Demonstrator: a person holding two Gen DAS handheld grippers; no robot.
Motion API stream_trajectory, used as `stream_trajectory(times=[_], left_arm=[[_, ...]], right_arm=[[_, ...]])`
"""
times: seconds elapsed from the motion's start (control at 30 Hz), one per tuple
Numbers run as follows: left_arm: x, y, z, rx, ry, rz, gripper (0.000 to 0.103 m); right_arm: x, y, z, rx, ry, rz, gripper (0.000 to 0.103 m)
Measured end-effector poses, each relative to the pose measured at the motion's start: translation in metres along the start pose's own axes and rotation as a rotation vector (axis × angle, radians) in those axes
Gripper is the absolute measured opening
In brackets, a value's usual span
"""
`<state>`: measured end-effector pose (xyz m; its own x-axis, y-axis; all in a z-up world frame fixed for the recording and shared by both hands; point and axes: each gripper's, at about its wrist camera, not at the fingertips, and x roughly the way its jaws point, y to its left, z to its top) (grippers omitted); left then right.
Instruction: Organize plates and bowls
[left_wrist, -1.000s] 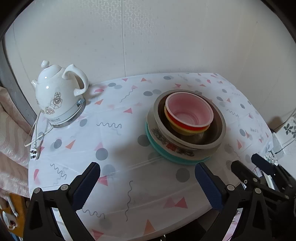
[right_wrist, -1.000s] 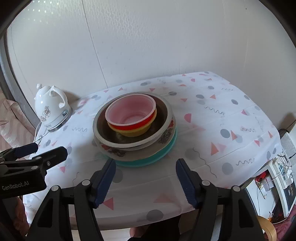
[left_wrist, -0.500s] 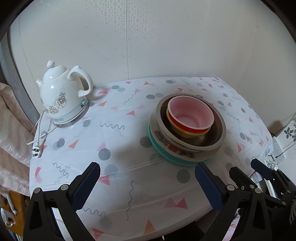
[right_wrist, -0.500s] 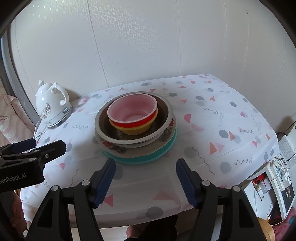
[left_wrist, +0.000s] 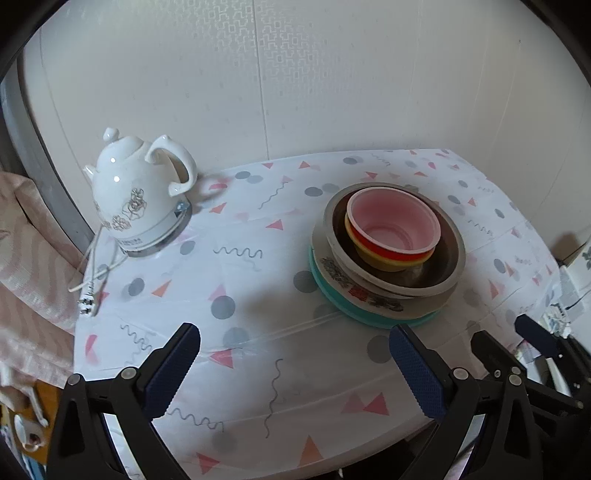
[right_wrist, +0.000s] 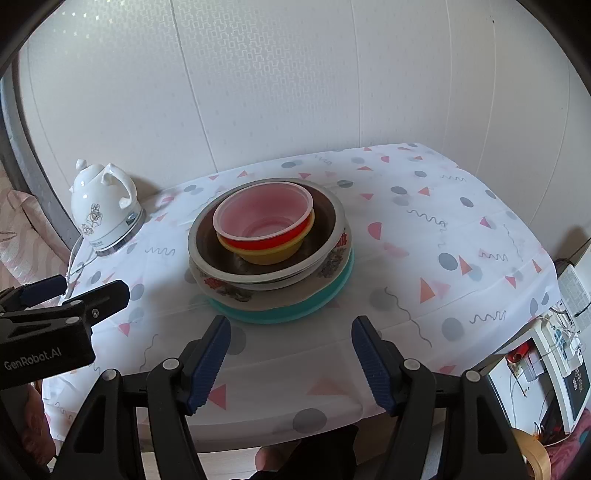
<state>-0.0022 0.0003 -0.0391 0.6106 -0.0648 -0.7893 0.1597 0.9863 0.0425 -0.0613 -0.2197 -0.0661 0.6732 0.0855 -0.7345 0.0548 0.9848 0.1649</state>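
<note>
One stack stands on the table. A teal plate (right_wrist: 317, 304) is at the bottom, a floral plate (right_wrist: 225, 290) on it, then a metal bowl (right_wrist: 328, 218). Inside nest a yellow bowl (right_wrist: 273, 254), a red bowl (right_wrist: 266, 242) and a pink bowl (right_wrist: 264, 206) on top. The stack shows in the left wrist view too, with the pink bowl (left_wrist: 391, 218) on top. My left gripper (left_wrist: 293, 369) is open and empty above the table's near edge, left of the stack. My right gripper (right_wrist: 290, 360) is open and empty just in front of the stack.
A white electric kettle (left_wrist: 138, 195) with its cord (left_wrist: 90, 280) stands at the table's back left. The table has a patterned cloth (right_wrist: 443, 229) and a wall behind. Pink fabric (left_wrist: 22, 236) lies at the left; electronics (right_wrist: 554, 354) sit off the right edge.
Both grippers have drawn back and risen a little from the table, so the stack looks smaller and farther. Both stay open. The stack has not moved.
</note>
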Motion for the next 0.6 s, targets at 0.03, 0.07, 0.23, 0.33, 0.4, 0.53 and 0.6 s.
stream_trajectory(times=[0.03,0.07,0.23,0.33,0.4,0.53,0.6], left_arm=[[-0.0005,-0.0011,0.0001,0.006,-0.004,0.005,0.103],[-0.001,-0.0017,0.0,0.007,-0.005,0.005,0.103],[-0.0019,-0.0053,0.0011,0.022,-0.012,0.011,0.103],[-0.0011,-0.0071,0.0014,0.028,-0.01,0.011,0.103],[-0.0011,-0.0077,0.0021,0.028,-0.01,0.009,0.103],[0.0,-0.0085,0.0028,0.027,-0.006,0.004,0.103],[0.0005,-0.0091,0.003,0.027,-0.005,0.002,0.103]], right_arm=[[-0.0002,-0.0001,0.0,0.0,0.0,-0.001,0.069],[0.0,-0.0002,0.0004,0.0,0.0,-0.002,0.069],[0.0001,-0.0011,0.0009,0.0,0.003,-0.005,0.069],[0.0008,-0.0014,0.0015,-0.002,0.004,-0.006,0.069],[0.0011,-0.0015,0.0021,-0.002,0.003,-0.008,0.069],[0.0028,-0.0023,0.0032,-0.001,0.006,-0.009,0.069],[0.0038,-0.0028,0.0035,0.001,0.01,-0.009,0.069]])
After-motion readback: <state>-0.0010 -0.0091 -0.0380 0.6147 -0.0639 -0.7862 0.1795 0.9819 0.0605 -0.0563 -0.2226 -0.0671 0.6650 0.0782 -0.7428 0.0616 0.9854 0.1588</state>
